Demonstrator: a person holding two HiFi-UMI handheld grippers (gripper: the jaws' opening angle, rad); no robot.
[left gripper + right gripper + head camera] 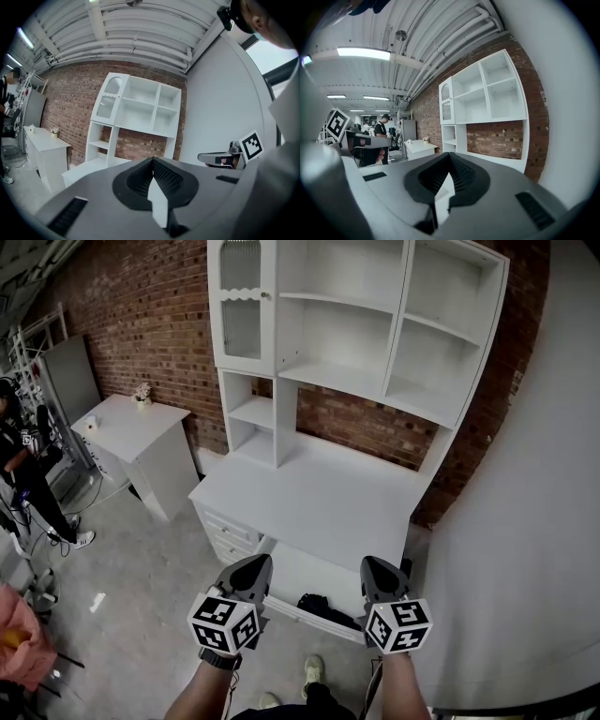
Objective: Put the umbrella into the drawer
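Left gripper (pixel 254 565) and right gripper (pixel 376 568), jaws together and empty, hover above the open drawer (pixel 298 576), where the dark umbrella (pixel 330 609) lies; closing the drawer likely remains.

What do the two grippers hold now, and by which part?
Nothing. The left gripper and the right gripper are both shut and empty; the black umbrella lies in the open drawer.

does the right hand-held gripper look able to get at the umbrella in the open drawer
Probably yes: the drawer stands open and the umbrella lies uncovered in it, with nothing between it and the right hand-held gripper. Its shut jaws would need opening first.
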